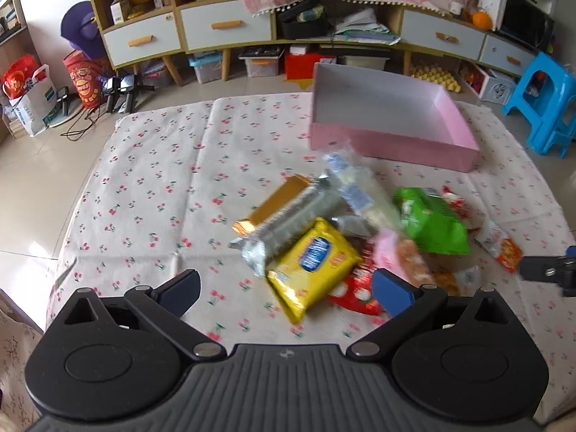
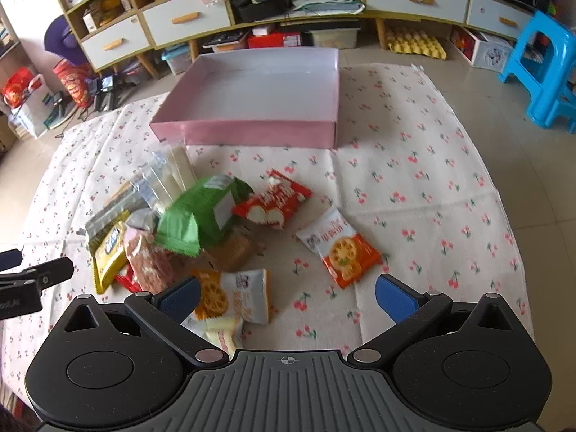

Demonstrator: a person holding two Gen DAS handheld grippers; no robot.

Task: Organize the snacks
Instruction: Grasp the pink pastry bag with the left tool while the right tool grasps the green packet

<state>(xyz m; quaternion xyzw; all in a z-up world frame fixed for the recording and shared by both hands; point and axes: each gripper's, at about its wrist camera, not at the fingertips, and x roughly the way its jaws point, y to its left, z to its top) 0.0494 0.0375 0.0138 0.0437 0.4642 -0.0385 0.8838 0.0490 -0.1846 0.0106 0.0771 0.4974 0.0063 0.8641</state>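
Note:
A heap of snack packets lies on the cherry-print cloth (image 1: 151,180) in front of an empty pink box (image 1: 392,140) (image 2: 252,129). In the left wrist view a yellow packet (image 1: 313,266), a silver packet (image 1: 288,223), a gold box (image 1: 273,201) and a green bag (image 1: 432,219) lie ahead. My left gripper (image 1: 288,288) hovers open just short of the yellow packet, holding nothing. In the right wrist view my right gripper (image 2: 288,295) is open above the cloth, with an orange-and-white cracker packet (image 2: 234,298) by its left finger and another (image 2: 340,244) ahead. The green bag (image 2: 201,216) and a red packet (image 2: 273,205) lie further on.
A long low cabinet (image 1: 223,28) with drawers and storage boxes under it runs along the far wall. A blue plastic stool (image 1: 547,100) stands right of the cloth. Bags and a tripod (image 1: 118,90) sit on the tiled floor at the left. Bare cloth lies left of the heap.

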